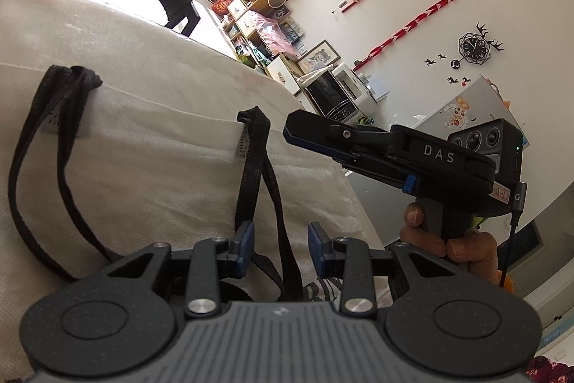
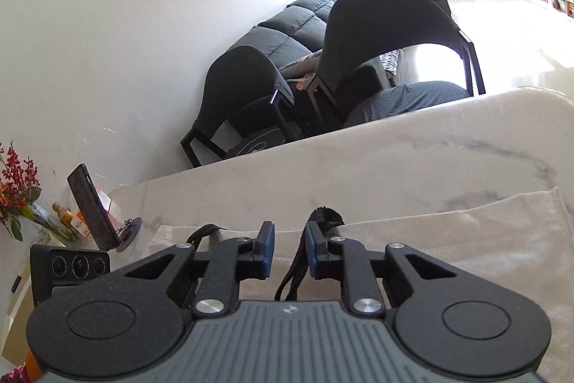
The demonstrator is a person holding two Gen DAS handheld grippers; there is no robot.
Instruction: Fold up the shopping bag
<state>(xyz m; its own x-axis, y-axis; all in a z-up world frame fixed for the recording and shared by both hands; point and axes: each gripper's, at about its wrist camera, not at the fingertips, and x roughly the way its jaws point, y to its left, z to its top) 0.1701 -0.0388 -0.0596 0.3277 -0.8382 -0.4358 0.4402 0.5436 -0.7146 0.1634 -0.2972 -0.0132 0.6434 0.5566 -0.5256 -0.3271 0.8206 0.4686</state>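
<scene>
A white fabric shopping bag [image 1: 150,167] is seen lying flat on a pale marble-patterned table [image 2: 394,153], its black strap handles [image 1: 53,117] spread over the cloth. The left gripper [image 1: 280,248] is held low over the bag, its blue-padded jaws standing apart; one handle strap [image 1: 276,203] runs up between them, and no pad is seen pressing on it. In the left wrist view the right gripper [image 1: 305,128] is seen from the side, raised above the bag's edge and carried by a hand [image 1: 452,239] wrapped round its grip. In the right wrist view its jaws are parted by a narrow gap, with a black strap [image 2: 323,221] lying close against the inner face of the right-hand pad; a firm clamp cannot be told. Two dark chairs [image 2: 380,34] are seen beyond the table
</scene>
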